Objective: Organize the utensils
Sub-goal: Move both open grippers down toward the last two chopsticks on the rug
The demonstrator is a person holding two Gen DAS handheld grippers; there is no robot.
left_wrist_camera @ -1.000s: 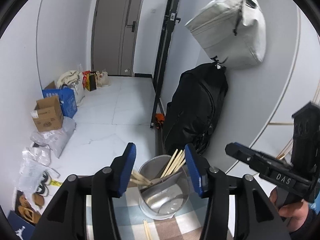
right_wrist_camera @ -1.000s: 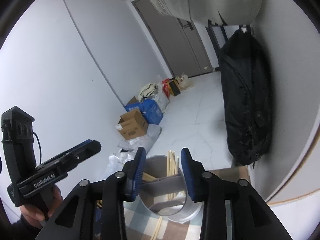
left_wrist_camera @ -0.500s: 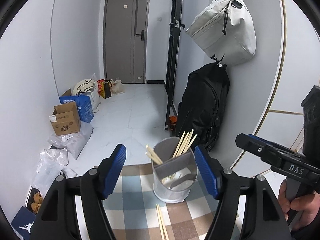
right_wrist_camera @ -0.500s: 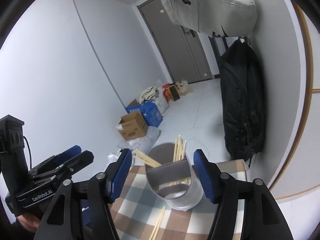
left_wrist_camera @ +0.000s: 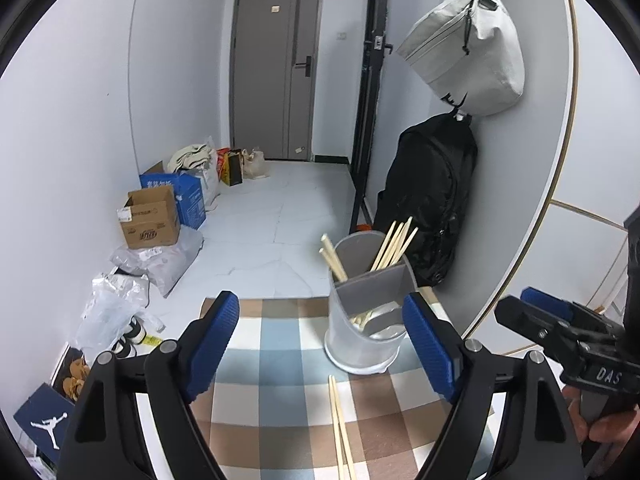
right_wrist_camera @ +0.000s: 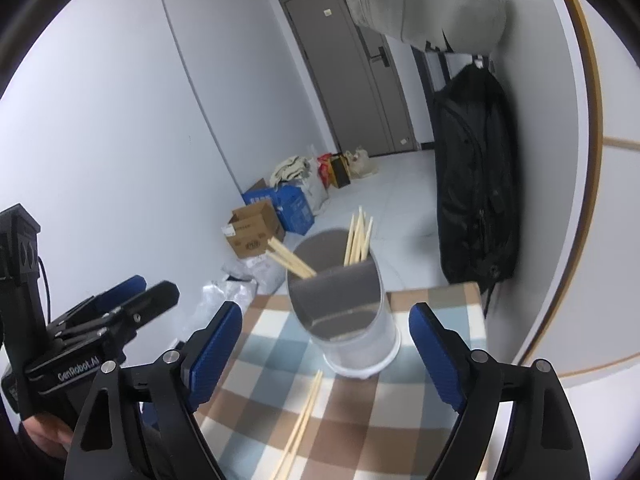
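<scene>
A grey utensil holder [left_wrist_camera: 364, 320] stands near the far edge of a table with a checked cloth [left_wrist_camera: 280, 360]. Several wooden chopsticks [left_wrist_camera: 394, 244] lean in its back compartment. A loose pair of chopsticks [left_wrist_camera: 340, 428] lies on the cloth in front of it. My left gripper [left_wrist_camera: 322, 344] hangs short of the holder, jaws opening, nothing between the pads. My right gripper [right_wrist_camera: 326, 354] faces the same holder [right_wrist_camera: 344, 320] and the loose pair [right_wrist_camera: 300, 428], jaws also opening and empty. Each gripper shows in the other's view: the right gripper [left_wrist_camera: 560, 328], the left gripper [right_wrist_camera: 112, 312].
A black backpack [left_wrist_camera: 428, 192] and a white bag [left_wrist_camera: 464, 52] hang on the wall right of the table. Cardboard boxes [left_wrist_camera: 150, 220] and plastic bags lie on the floor along the left wall. A grey door [left_wrist_camera: 276, 68] closes the hallway.
Both grippers have drawn back from the holder and their jaws have spread wider. The holder now looks smaller and farther, and the loose chopsticks on the cloth show more fully.
</scene>
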